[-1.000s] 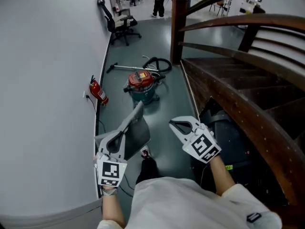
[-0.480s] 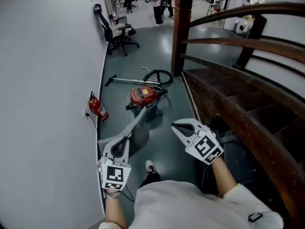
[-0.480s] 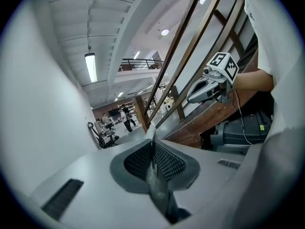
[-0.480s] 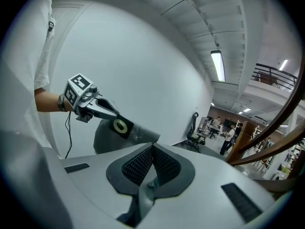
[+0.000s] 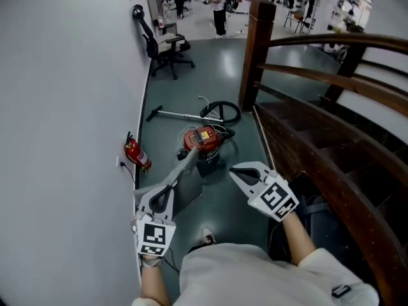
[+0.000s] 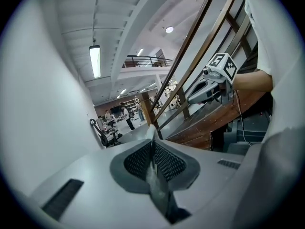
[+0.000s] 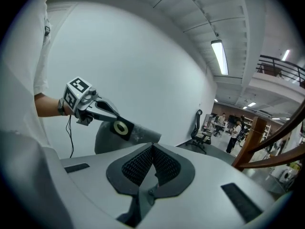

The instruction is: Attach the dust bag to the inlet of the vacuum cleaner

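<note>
The red-topped vacuum cleaner [image 5: 204, 144] stands on the grey floor ahead, its black hose [image 5: 220, 113] coiled behind it. My left gripper [image 5: 171, 183] is shut on the grey dust bag [image 5: 186, 185], held out in front of me; its stiff collar points toward the vacuum. In the left gripper view the jaws [image 6: 153, 144] pinch the bag's thin edge [image 6: 156, 182]. The right gripper view shows the bag [image 7: 108, 138] and its ringed collar [image 7: 122, 127] in the left gripper [image 7: 97, 109]. My right gripper [image 5: 236, 169] is shut and holds nothing, level with the left; its jaws [image 7: 152, 150] meet.
A white wall runs along the left with a red fire extinguisher [image 5: 138, 155] at its foot. A wooden staircase with handrails [image 5: 319, 139] fills the right. The vacuum wand [image 5: 175, 115] lies on the floor. An office chair [image 5: 167, 46] and people stand farther back.
Both grippers have moved forward along the corridor with me, and the vacuum cleaner now lies nearer. The left gripper still holds the bag; the right stays shut.
</note>
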Demonstrator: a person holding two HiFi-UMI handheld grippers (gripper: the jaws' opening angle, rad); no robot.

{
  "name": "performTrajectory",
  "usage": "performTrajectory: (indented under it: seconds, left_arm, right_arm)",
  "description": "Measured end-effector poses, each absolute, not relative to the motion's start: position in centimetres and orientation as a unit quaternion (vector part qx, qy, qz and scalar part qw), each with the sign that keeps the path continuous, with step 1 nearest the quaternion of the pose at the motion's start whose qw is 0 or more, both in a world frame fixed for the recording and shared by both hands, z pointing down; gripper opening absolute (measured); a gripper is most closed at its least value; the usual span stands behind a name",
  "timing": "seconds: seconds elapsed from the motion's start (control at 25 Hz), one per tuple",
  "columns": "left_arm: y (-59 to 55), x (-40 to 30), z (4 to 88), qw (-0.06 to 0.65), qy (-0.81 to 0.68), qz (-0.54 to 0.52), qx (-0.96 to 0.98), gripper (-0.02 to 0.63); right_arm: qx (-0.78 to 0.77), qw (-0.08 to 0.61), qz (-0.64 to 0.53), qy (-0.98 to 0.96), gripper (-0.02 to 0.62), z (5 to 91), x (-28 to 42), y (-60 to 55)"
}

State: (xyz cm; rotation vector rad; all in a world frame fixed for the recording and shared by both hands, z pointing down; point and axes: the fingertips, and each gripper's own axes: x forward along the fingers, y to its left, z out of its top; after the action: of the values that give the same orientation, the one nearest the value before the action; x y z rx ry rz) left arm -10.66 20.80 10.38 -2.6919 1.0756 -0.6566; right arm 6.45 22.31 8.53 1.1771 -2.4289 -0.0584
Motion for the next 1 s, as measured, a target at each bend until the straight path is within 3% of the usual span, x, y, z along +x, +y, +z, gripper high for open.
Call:
performTrajectory:
  seconds: [1.0]
  left_arm:
    - [6.8,-13.2,13.4,0.051,0.395,-0.24,-0.885,0.021]
  right_arm:
    - [0.384,0.225,0.004,-0.895,0.026,10.8,3.9,7.2]
